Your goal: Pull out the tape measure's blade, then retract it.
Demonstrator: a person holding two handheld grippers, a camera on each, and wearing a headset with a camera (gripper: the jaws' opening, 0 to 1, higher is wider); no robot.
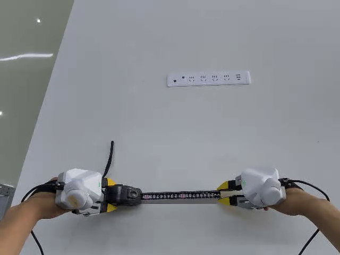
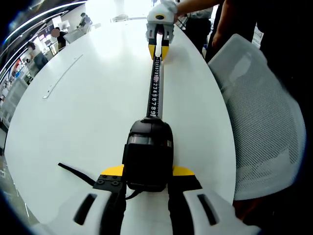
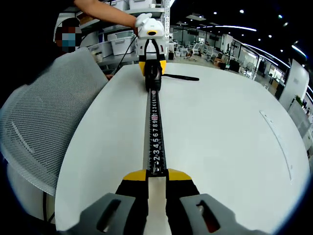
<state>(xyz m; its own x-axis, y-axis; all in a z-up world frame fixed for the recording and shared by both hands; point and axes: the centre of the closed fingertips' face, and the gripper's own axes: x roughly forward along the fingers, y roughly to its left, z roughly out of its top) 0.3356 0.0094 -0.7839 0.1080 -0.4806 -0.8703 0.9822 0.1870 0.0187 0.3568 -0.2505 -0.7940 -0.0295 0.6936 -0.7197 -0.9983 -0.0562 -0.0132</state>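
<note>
A black tape measure case point(image 1: 126, 195) lies low over the white table point(image 1: 175, 133) near its front edge, and my left gripper point(image 1: 109, 195) is shut on it. In the left gripper view the case point(image 2: 148, 154) sits between the yellow-tipped jaws of my left gripper point(image 2: 146, 176). The black blade point(image 1: 180, 195) with white numbers runs out to the right. My right gripper point(image 1: 226, 193) is shut on the blade's end. The blade point(image 3: 155, 132) stretches straight from my right gripper point(image 3: 156, 178) to the case point(image 3: 153, 78). The blade point(image 2: 155, 88) looks taut and flat.
A white power strip point(image 1: 208, 79) lies farther back on the table. A black strap point(image 1: 109, 156) trails from the case toward the back. A white mesh chair point(image 2: 259, 112) stands by the table's near side. The table's left edge point(image 1: 50, 85) drops to a grey floor.
</note>
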